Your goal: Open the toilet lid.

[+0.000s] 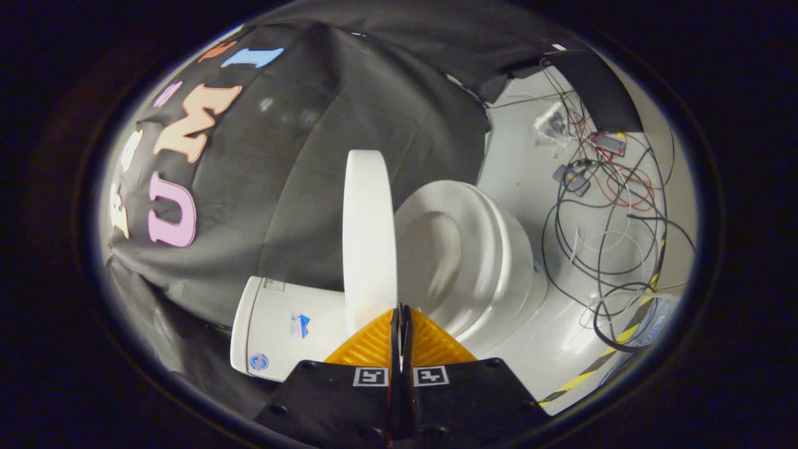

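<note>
Gripper view: the toilet lid (369,237) stands raised on edge between tank (280,330) and seat (480,249) — nearly open. The gripper (401,310), fingers closed together on nothing, touches its rim; next, likely a nudge toward the tank.

Glossy white toilet lid (369,237), smooth shiny bowl (499,262), matt cloth wall (324,112)

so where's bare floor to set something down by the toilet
Bare floor lies between the toilet bowl and the tangle of wires. Past that the wires crowd it. The raised lid stands just ahead of the shut claw, beside the tank.
</note>
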`<state>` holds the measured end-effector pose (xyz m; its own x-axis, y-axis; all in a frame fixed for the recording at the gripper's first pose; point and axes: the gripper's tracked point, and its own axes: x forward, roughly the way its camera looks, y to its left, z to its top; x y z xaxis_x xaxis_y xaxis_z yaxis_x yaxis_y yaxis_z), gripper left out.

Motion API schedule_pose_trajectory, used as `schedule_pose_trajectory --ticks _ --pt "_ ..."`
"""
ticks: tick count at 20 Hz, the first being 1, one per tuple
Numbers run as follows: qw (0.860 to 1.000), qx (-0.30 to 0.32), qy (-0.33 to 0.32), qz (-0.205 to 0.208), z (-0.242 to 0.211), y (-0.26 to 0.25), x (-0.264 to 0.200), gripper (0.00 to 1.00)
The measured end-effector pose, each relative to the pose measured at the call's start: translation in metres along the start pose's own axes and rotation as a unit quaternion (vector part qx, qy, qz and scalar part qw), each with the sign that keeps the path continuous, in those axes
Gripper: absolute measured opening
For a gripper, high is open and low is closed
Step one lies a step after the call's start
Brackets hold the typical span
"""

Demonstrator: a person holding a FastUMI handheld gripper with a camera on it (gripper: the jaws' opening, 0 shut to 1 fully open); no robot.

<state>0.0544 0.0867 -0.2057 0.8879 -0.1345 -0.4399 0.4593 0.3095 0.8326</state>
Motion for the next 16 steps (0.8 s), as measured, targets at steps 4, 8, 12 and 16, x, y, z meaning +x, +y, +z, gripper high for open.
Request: schedule_pose_trajectory --ticks 4,8,12,16 --pt "1.000 -0.007 -0.020 0.021 0.000 0.028 -0.008 0.00" --pt "0.997 -0.067 -0.025 0.011 -0.001 0.055 -0.018 0.00" --pt "0.995 -0.093 -0.030 0.002 -0.003 0.074 -0.022 0.00" --pt "0.995 -0.095 -0.038 0.007 -0.006 0.088 -0.024 0.00"
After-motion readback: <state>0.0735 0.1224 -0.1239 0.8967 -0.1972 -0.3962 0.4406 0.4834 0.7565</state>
